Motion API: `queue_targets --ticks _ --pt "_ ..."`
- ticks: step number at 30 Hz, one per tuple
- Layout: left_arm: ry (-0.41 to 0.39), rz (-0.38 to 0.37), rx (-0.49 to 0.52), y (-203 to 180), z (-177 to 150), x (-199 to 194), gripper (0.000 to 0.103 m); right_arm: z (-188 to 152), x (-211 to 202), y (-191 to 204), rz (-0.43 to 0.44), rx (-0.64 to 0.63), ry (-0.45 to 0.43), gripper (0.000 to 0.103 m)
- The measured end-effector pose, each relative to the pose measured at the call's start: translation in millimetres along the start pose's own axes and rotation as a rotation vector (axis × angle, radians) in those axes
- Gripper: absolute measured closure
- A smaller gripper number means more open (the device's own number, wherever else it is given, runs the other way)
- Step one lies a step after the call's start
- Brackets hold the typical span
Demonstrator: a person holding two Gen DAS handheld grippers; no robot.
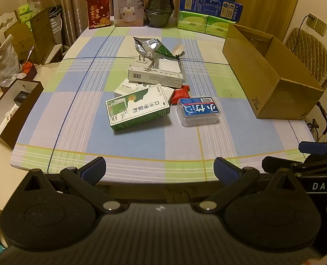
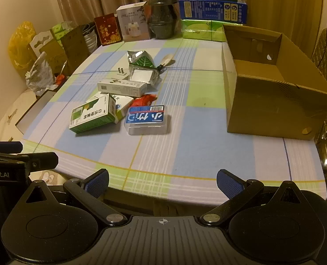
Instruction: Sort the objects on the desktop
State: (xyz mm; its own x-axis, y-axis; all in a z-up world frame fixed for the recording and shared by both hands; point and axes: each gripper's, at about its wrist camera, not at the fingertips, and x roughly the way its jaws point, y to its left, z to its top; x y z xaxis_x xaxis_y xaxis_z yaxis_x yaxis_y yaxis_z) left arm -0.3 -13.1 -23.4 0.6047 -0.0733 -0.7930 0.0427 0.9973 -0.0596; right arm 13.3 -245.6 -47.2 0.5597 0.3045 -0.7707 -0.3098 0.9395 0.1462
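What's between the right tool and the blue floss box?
Just bare checked tablecloth between the right tool and blue floss box, seen in the right wrist view.

Checked cloth (image 1: 141, 141) covers the desk; matt brown cardboard box (image 1: 280, 92) at right, crinkled shiny foil pouch (image 1: 146, 45), clear glossy plastic case (image 1: 198, 111).

Both wrist views look forward from just off the near edge of the worktop (image 1: 141, 145), low and angled down along their tongs. The left view sits left of the cardboard box (image 1: 271, 75), the right view nearer it, perhaps slightly lower. Both share the central clutter and box.
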Motion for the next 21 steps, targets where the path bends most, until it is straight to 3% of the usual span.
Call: queue_targets --ticks 15,21 --pt "-0.005 -0.016 0.021 1 4 3 0.001 1 5 1 0.011 -0.022 0.002 0.002" --pt "-0.015 -0.020 0.096 10 19 9 0.001 10 1 7 0.062 -0.222 -0.101 0.002"
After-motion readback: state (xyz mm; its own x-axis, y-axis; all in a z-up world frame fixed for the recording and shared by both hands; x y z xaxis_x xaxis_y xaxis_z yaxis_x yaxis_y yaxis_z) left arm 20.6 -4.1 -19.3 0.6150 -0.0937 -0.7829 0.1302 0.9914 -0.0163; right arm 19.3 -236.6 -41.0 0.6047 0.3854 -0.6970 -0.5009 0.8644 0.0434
